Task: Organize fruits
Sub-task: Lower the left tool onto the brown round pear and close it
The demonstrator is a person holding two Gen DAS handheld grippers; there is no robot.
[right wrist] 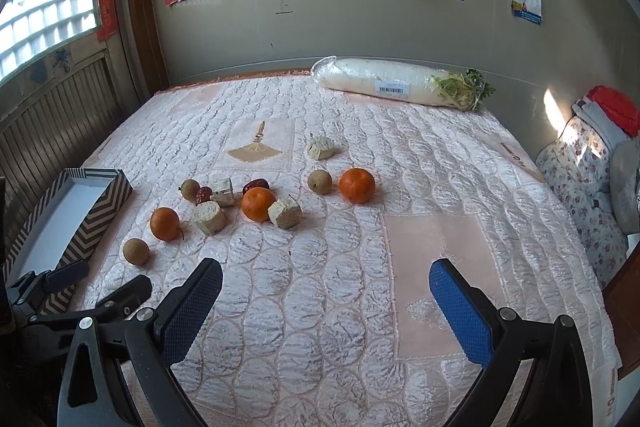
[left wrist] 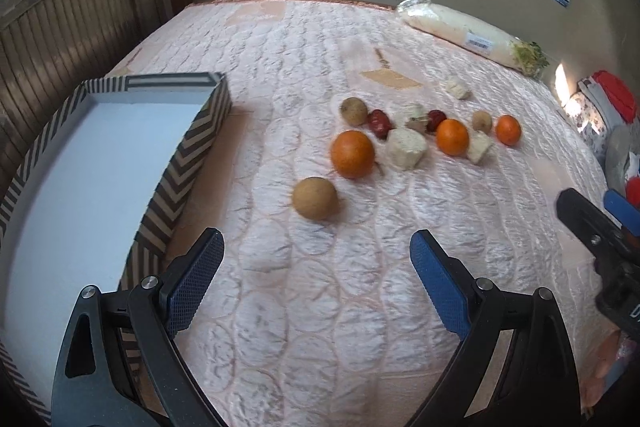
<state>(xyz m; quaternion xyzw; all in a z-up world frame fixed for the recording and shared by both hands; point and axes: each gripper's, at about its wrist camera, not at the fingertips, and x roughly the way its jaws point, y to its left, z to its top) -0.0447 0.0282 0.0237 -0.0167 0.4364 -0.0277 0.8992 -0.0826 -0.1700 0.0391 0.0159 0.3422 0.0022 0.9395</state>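
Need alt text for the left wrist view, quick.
The open left gripper hovers over a pink quilted bed, aimed at a round brown fruit. Oranges and pale chunks lie beyond; an empty striped box sits left.

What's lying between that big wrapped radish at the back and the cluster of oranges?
In the right wrist view, one pale cut chunk lies between the wrapped radish and the oranges; otherwise only quilted bedcover.

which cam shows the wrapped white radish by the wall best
The right wrist view: the wrapped white radish lies whole and sharp along the wall, with barcode label and green leafy end clear. The left wrist view shows it too, but smaller, pushed toward the upper right and more distorted.
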